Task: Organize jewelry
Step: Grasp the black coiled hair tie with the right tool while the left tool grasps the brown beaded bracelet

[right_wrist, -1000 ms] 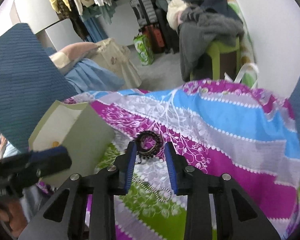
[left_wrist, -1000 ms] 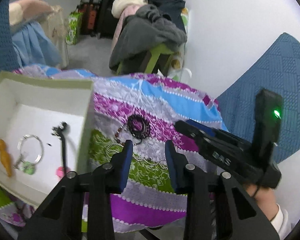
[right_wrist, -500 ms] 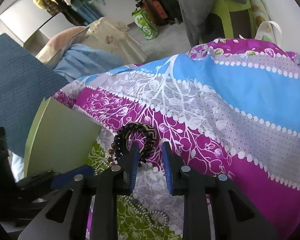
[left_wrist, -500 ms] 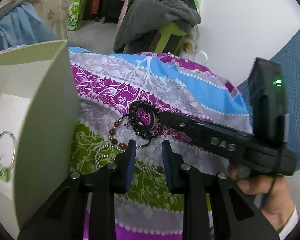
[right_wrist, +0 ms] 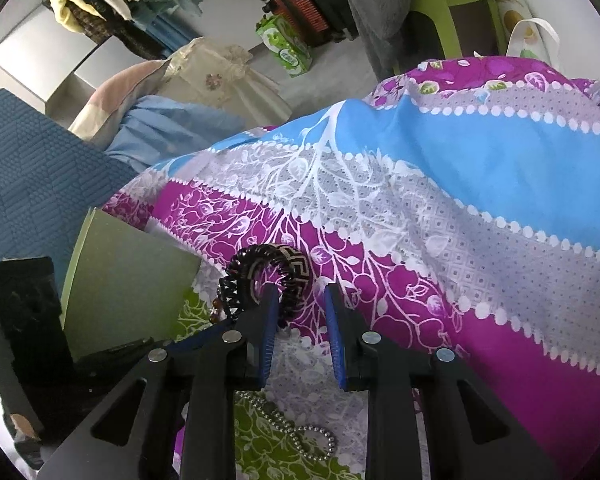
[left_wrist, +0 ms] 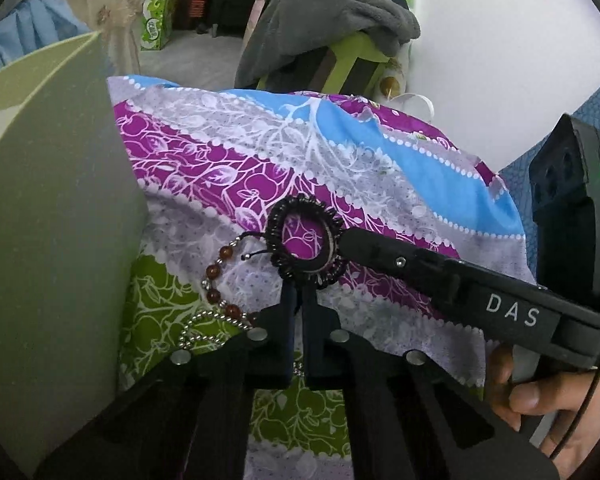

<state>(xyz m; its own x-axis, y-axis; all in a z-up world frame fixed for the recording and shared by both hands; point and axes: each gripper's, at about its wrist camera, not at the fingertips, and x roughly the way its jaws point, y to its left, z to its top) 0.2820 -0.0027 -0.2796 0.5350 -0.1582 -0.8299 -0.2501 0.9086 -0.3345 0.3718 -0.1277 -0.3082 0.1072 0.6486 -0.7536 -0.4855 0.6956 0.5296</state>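
Observation:
A black coiled hair tie stacked with a patterned bangle (left_wrist: 306, 240) lies on the purple, blue and green bedspread (left_wrist: 380, 168). My left gripper (left_wrist: 300, 292) is nearly shut, its tips pinching the near rim of the black ring. My right gripper (right_wrist: 300, 300) is open, with its left fingertip (right_wrist: 270, 300) inside the ring (right_wrist: 268, 268); it reaches in from the right in the left wrist view (left_wrist: 352, 240). A brown bead bracelet (left_wrist: 216, 276) and a silver ball chain (left_wrist: 204, 328) lie beside the ring.
A pale green box wall (left_wrist: 52, 216) stands close at the left and also shows in the right wrist view (right_wrist: 128, 280). A green stool under grey clothes (left_wrist: 332, 24) stands past the bed. A silver ball chain (right_wrist: 296, 432) lies under my right gripper.
Both grippers have moved forward onto the black ring. My left gripper has closed from open to nearly shut on its rim. My right finger has slid into the ring.

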